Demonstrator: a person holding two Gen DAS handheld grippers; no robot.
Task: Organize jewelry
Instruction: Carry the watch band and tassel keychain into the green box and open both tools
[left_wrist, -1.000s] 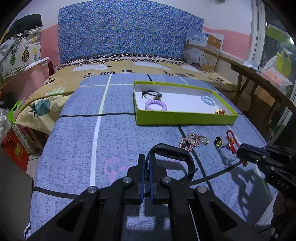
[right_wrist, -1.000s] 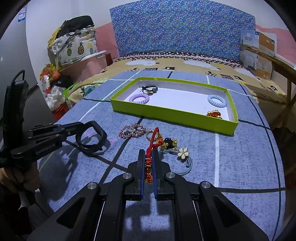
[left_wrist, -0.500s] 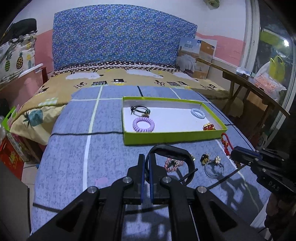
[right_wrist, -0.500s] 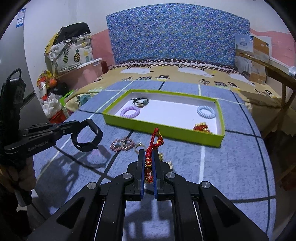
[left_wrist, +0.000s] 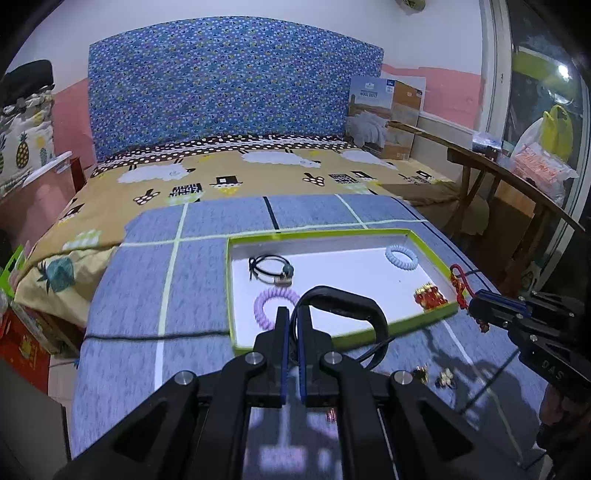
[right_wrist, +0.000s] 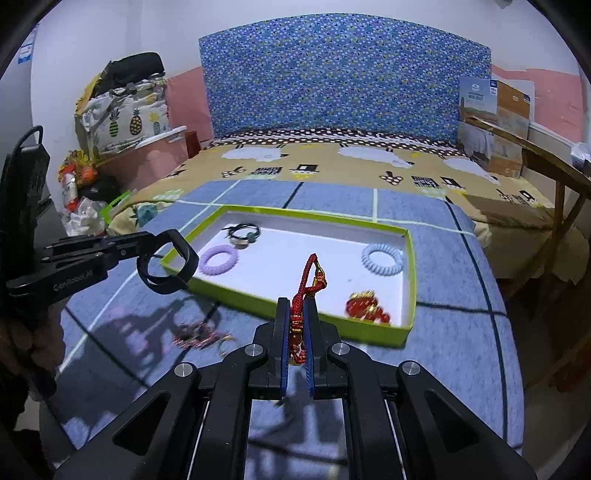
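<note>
My left gripper (left_wrist: 292, 314) is shut on a black wristband (left_wrist: 347, 301), held in the air over the near edge of the green tray (left_wrist: 417, 323). In the right wrist view that black wristband (right_wrist: 168, 267) hangs at the tray's left corner. My right gripper (right_wrist: 296, 306) is shut on a red cord bracelet (right_wrist: 308, 275), held in the air just before the tray's near wall (right_wrist: 258, 304). Inside the tray lie a purple coil band (right_wrist: 218, 259), a pale blue coil band (right_wrist: 382, 259), a black hair tie (right_wrist: 242, 232) and a red bead piece (right_wrist: 365, 306).
On the blue-grey blanket (right_wrist: 461, 332) before the tray lie a pink chain bracelet (right_wrist: 199, 336) and small dark earrings (left_wrist: 434, 376). A wooden table (left_wrist: 517, 177) stands to the right of the bed, bags and boxes (right_wrist: 122, 114) to the left.
Both grippers have risen and moved forward toward the tray with the wristband and the red cord bracelet still held. The loose pieces on the blanket now lie nearer the cameras, partly hidden under the grippers.
</note>
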